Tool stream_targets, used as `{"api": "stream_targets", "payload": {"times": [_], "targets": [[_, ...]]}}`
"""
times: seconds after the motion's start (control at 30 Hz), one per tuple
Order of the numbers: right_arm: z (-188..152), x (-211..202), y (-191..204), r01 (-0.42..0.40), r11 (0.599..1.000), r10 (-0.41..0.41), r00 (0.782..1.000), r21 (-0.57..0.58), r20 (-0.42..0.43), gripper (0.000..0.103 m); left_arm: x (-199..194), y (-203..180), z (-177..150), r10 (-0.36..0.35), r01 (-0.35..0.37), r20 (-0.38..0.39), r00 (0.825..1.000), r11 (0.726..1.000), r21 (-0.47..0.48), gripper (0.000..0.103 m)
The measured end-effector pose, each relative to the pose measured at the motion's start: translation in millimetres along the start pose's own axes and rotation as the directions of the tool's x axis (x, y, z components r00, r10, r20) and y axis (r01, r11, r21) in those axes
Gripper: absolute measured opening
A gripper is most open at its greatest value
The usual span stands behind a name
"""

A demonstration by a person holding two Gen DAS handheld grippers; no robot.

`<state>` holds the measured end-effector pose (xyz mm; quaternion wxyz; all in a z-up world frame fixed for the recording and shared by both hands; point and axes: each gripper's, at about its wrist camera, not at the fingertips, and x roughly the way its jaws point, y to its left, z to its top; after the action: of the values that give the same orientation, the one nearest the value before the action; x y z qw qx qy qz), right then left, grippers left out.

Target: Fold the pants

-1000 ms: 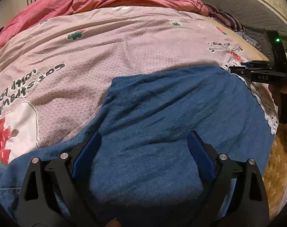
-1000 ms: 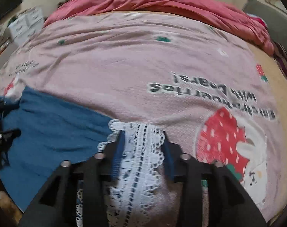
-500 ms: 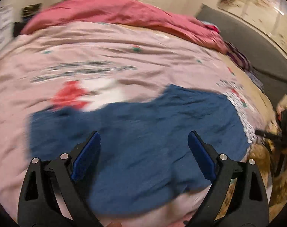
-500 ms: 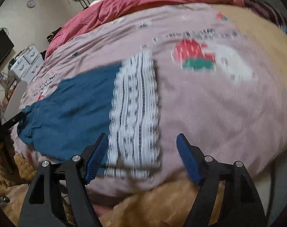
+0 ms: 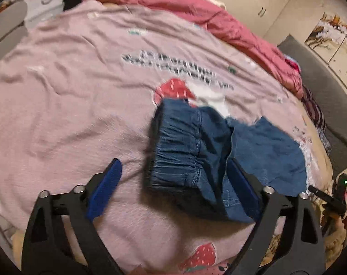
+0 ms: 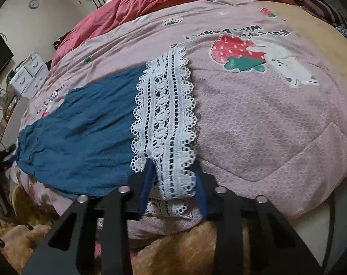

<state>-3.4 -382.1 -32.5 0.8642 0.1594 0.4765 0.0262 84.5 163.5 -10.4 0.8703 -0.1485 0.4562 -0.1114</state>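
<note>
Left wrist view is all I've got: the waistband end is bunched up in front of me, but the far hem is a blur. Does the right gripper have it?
Observer: Yes. The right gripper is closing its fingers on the lace hem, and the lace fills the gap between them.
Operator: Is the hem all on the bed?
Observer: Not quite. Its near end seems to droop over the front edge of the pink quilt.
Operator: And the leg behind it?
Observer: The blue leg lies spread on the quilt, lightly wrinkled, not doubled over.
</note>
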Motion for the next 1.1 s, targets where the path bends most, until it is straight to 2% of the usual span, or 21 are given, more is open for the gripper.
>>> {"api": "stream_targets", "payload": {"times": [0.03, 0.1, 0.13, 0.17, 0.23, 0.37, 0.5, 0.6, 0.67, 0.73, 0.77, 0.87, 0.93, 1.0, 1.07, 1.1], "targets": [[-1.5, -2.3, 0.5, 0.006, 1.0, -0.006, 1.0, -0.006, 0.003, 0.025, 4.4, -0.1, -1.4, -0.002, 0.002, -0.007, 1.0, 1.0, -0.005, 0.076], [-3.6, -5.7, 2.5, 0.012, 1.0, -0.011, 1.0, -0.022, 0.015, 0.023, 10.5, -0.8, -5.7, -0.02, 0.02, -0.011, 1.0, 1.0, -0.008, 0.06], [-4.8, -6.4, 3.5, 0.017, 0.999, -0.017, 1.0, -0.032, 0.019, 0.023, 13.1, -0.9, -6.9, -0.01, 0.01, -0.015, 1.0, 1.0, -0.004, 0.048], [-5.4, -5.7, 3.3, 0.018, 0.999, -0.017, 1.0, -0.033, 0.017, 0.022, 16.0, 0.0, -6.8, 0.02, -0.02, -0.021, 1.0, 1.0, 0.001, 0.042], [-4.9, -6.7, 3.2, 0.013, 1.0, -0.012, 1.0, -0.026, 0.019, 0.021, 12.7, 2.3, -5.0, 0.01, -0.01, -0.031, 0.999, 1.0, -0.008, 0.04], [-2.6, -27.0, 9.3, -0.017, 0.999, 0.018, 0.999, -0.027, 0.041, 0.02, -10.6, -5.3, 4.4, 0.025, -0.025, -0.001, 1.0, 0.998, 0.053, 0.037], [-11.8, -24.9, 13.2, 0.01, 0.999, -0.01, 1.0, -0.044, -0.01, 0.02, -12.1, -5.8, -0.2, 0.083, -0.082, -0.013, 0.996, 0.992, 0.098, 0.037], [-23.0, -3.9, 11.0, 0.078, 0.995, -0.082, 0.995, -0.06, -0.064, 0.027, 7.1, 7.2, -6.4, 0.078, -0.075, -0.061, 0.995, 0.996, 0.051, 0.041], [-26.0, -1.5, 8.3, 0.081, 0.996, -0.083, 0.995, -0.031, -0.058, 0.035, 14.4, 9.0, -8.7, 0.088, -0.084, -0.061, 0.994, 0.995, 0.061, 0.048], [-24.6, -9.8, 6.9, 0.108, 0.994, -0.109, 0.993, -0.019, -0.035, 0.045, 11.7, 8.6, -8.2, 0.084, -0.08, -0.053, 0.995, 0.994, 0.068, 0.051], [-24.1, -15.4, 7.4, 0.124, 0.992, -0.124, 0.992, -0.019, -0.02, 0.052, 7.9, 8.6, -7.2, 0.091, -0.087, -0.048, 0.995, 0.993, 0.076, 0.058], [-20.9, -39.6, 13.4, 0.166, 0.986, -0.165, 0.985, -0.02, 0.058, 0.054, -11.1, 10.6, -4.8, 0.133, -0.129, -0.029, 0.991, 0.987, 0.091, 0.068], [-18.1, -52.5, 25.6, 0.143, 0.989, -0.138, 0.984, -0.04, 0.11, 0.059, -25.1, 10.1, -3.9, 0.173, -0.171, -0.006, 0.985, 0.98, 0.102, 0.073], [-16.4, -55.0, 41.2, 0.102, 0.993, -0.092, 0.987, -0.067, 0.133, 0.065, -44.7, 5.9, -2.8, 0.233, -0.236, 0.042, 0.972, 0.964, 0.122, 0.074], [-13.6, -46.5, 63.8, 0.025, 0.993, -0.009, 0.991, -0.115, 0.136, 0.067, -61.1, -3.4, -1.4, 0.287, -0.299, 0.097, 0.953, 0.942, 0.151, 0.075], [-13.7, -39.7, 75.0, -0.017, 0.989, 0.036, 0.991, -0.144, 0.131, 0.067, -66.1, -9.5, -0.7, 0.291, -0.307, 0.117, 0.95, 0.938, 0.162, 0.075]]}}
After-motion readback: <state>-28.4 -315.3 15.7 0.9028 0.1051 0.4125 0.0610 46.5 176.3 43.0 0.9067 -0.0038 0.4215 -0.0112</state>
